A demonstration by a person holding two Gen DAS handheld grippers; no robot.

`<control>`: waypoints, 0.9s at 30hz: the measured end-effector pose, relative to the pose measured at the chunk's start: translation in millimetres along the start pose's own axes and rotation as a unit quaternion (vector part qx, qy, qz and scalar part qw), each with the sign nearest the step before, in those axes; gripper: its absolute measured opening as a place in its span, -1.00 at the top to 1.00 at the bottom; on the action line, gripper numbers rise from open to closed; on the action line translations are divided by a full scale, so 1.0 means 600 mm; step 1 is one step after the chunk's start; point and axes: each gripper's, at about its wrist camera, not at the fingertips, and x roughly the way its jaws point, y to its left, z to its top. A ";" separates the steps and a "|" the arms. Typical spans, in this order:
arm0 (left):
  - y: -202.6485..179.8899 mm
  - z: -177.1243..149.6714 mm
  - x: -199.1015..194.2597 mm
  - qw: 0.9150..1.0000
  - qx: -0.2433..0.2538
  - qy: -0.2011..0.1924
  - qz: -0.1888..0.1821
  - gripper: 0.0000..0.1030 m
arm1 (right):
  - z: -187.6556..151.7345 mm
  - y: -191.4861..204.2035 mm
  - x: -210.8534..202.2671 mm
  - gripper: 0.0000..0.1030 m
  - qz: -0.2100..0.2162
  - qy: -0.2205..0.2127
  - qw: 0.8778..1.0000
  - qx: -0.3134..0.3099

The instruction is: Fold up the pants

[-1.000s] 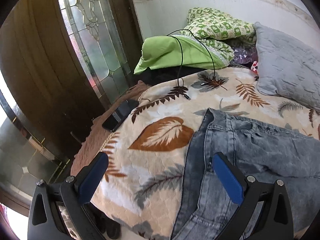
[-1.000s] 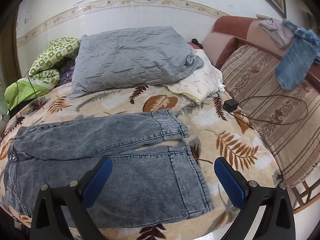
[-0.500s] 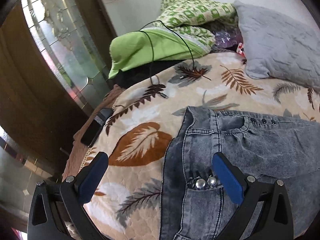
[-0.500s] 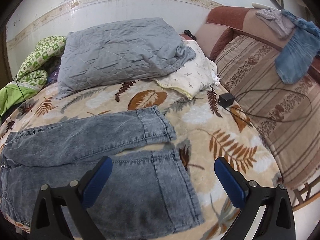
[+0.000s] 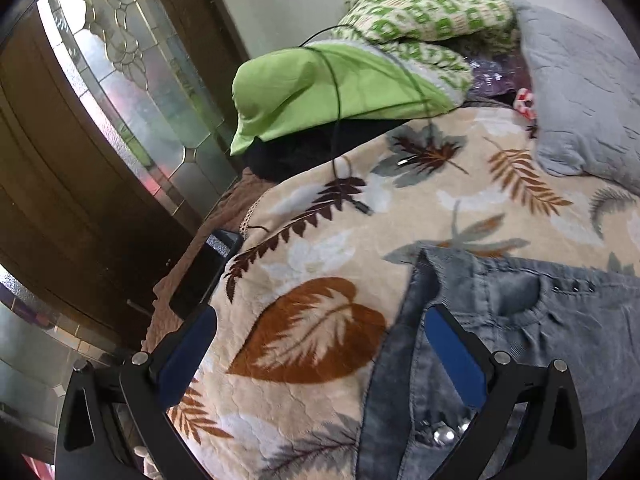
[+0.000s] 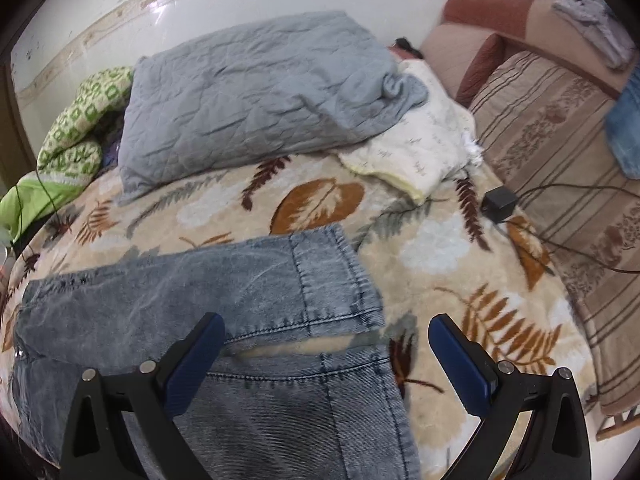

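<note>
Right wrist view: jeans point(image 6: 200, 296) lay unfolded on the bed point(image 6: 440, 248).
Both grippers' jaws were spread, holding nothing; every fold remained.

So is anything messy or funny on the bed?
Yes. A black cable trails over the green pillow, a phone sits at the bed's very edge, and the jeans have their legs spread apart, not yet folded.

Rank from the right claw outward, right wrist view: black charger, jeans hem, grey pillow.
1. jeans hem, just ahead, between the open fingers of the right claw.
2. black charger, farther out on the right, on the blanket.
3. grey pillow, farthest, at the wall, left of centre.
</note>
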 end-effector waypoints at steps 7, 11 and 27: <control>-0.009 0.021 0.039 1.000 -0.003 0.021 -0.007 -1.00 | -0.006 0.008 0.012 -1.00 0.008 0.012 1.000 -0.004; -0.032 0.025 0.060 0.999 0.006 0.032 -0.014 -1.00 | 0.001 0.014 0.024 -1.00 0.003 0.017 1.000 -0.016; -0.107 0.022 0.025 0.999 0.022 -0.016 -0.044 -1.00 | 0.076 0.060 0.054 -1.00 -0.044 -0.008 0.996 -0.077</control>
